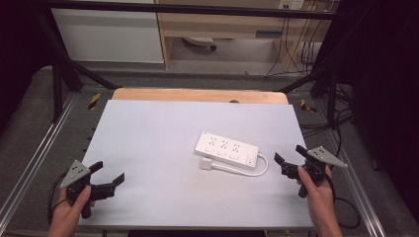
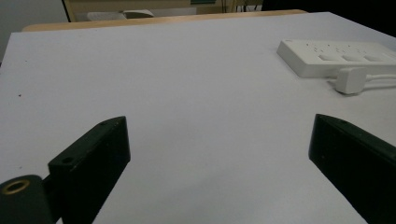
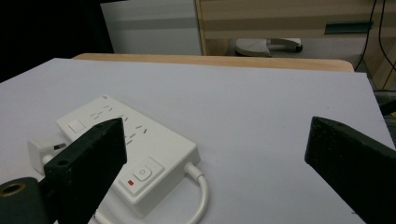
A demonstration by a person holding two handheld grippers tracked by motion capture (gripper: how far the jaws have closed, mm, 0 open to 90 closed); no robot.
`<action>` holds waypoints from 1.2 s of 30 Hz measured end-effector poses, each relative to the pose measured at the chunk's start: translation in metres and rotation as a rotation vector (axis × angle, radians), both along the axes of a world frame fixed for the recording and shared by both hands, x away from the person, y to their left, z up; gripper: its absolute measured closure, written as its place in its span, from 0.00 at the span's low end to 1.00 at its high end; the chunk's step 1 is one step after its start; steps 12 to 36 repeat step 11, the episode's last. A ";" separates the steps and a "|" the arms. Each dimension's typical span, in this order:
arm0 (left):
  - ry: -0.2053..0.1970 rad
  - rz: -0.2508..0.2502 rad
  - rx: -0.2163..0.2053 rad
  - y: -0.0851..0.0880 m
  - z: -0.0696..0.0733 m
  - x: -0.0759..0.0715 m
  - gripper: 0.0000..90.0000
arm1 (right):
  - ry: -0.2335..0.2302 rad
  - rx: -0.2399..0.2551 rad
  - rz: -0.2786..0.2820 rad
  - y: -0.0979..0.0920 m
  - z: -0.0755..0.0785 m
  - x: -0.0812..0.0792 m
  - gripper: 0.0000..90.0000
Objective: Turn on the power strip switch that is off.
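Left gripper (image 1: 107,172) sits at the near left corner of the table (image 1: 148,128), jaws spread wide, nothing between them. White power strip (image 1: 227,148) lies right of centre, its plug (image 1: 207,163) just beside its near edge, cord looped. Right gripper (image 1: 289,155) sits near the strip's switch end, jaws wide apart, gripping nothing.

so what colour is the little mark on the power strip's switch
Red, on the white power strip; clearest in the right gripper view.
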State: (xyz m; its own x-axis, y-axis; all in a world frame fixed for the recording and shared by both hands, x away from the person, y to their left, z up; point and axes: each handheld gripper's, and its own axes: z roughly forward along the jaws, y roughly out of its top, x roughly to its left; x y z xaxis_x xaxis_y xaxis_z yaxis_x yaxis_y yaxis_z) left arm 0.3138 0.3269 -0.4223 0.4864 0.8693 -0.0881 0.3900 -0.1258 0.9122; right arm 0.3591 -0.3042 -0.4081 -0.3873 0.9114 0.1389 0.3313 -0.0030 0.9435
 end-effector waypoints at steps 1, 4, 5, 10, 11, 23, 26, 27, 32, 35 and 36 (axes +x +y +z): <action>0.000 0.000 0.000 0.000 0.000 0.000 0.06 | 0.006 -0.005 0.001 -0.001 -0.003 -0.001 0.06; 0.000 0.001 -0.001 0.000 0.000 0.000 0.06 | 0.018 -0.014 0.002 -0.001 -0.009 -0.003 0.06; 0.000 0.000 0.001 0.000 0.000 0.000 0.06 | 0.025 -0.019 0.004 -0.001 -0.012 -0.004 0.06; -0.002 0.001 -0.001 0.000 0.000 0.000 0.06 | 0.062 -0.039 0.016 0.002 -0.027 -0.007 0.06; -0.002 0.000 0.002 0.000 0.000 0.000 0.06 | 0.074 -0.048 0.020 0.003 -0.029 -0.007 0.06; -0.002 0.000 0.002 0.000 0.000 0.000 0.06 | 0.074 -0.048 0.020 0.003 -0.029 -0.007 0.06; -0.002 0.000 0.002 0.000 0.000 0.000 0.06 | 0.074 -0.048 0.020 0.003 -0.029 -0.007 0.06; -0.002 0.000 0.002 0.000 0.000 0.000 0.06 | 0.074 -0.048 0.020 0.003 -0.029 -0.007 0.06; -0.002 0.000 0.002 0.000 0.000 0.000 0.06 | 0.074 -0.048 0.020 0.003 -0.029 -0.007 0.06; -0.002 0.000 0.002 0.000 0.000 0.000 0.06 | 0.074 -0.048 0.020 0.003 -0.029 -0.007 0.06; -0.002 0.000 0.002 0.000 0.000 0.000 0.06 | 0.074 -0.048 0.020 0.003 -0.029 -0.007 0.06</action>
